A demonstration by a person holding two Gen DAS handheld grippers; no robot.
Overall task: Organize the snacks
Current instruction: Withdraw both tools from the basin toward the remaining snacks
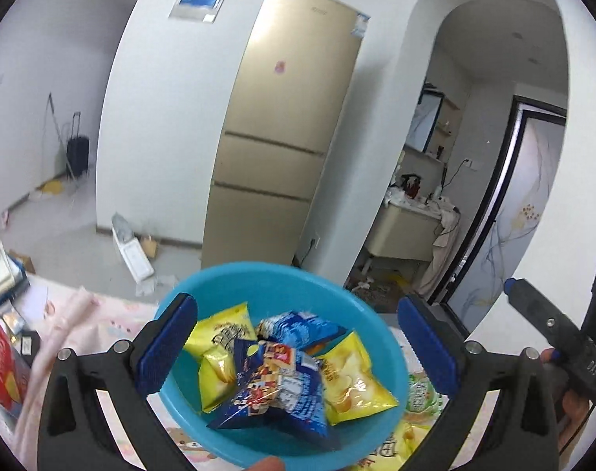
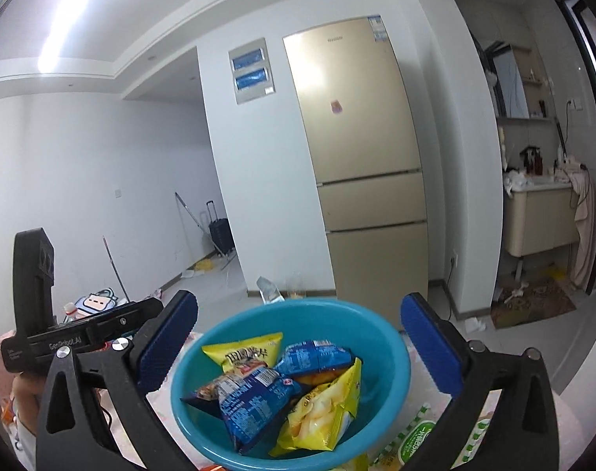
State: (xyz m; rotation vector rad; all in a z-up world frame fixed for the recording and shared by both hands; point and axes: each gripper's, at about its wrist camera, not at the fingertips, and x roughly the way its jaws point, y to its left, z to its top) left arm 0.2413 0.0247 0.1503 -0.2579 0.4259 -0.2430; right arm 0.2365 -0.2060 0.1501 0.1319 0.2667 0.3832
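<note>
Nearest both cameras, the round turquoise plastic bowl [image 1: 282, 282] sits on the pale printed tablecloth [image 1: 113, 314] between the spread, empty fingers of the left gripper [image 1: 298, 349] and the right gripper [image 2: 300, 347]. Rigid and probably slick, it looks best taken at the rim. Inside, the dark blue foil snack packet [image 2: 251, 400] and yellow crisp bags [image 2: 321, 412] look light, puffy and crushable, so pinch a sealed edge.

Lived-in home, gold fridge [image 2: 361, 165], washroom vanity [image 2: 541, 216], suitcase [image 2: 219, 233]

A round blue bowl [image 1: 282, 286] sits low in the centre of the frame, holding about 5 snack packets: a dark blue packet [image 1: 274, 388] on top, yellow chip bags [image 1: 347, 380] around it, a lighter blue packet [image 1: 302, 325] behind.
</note>
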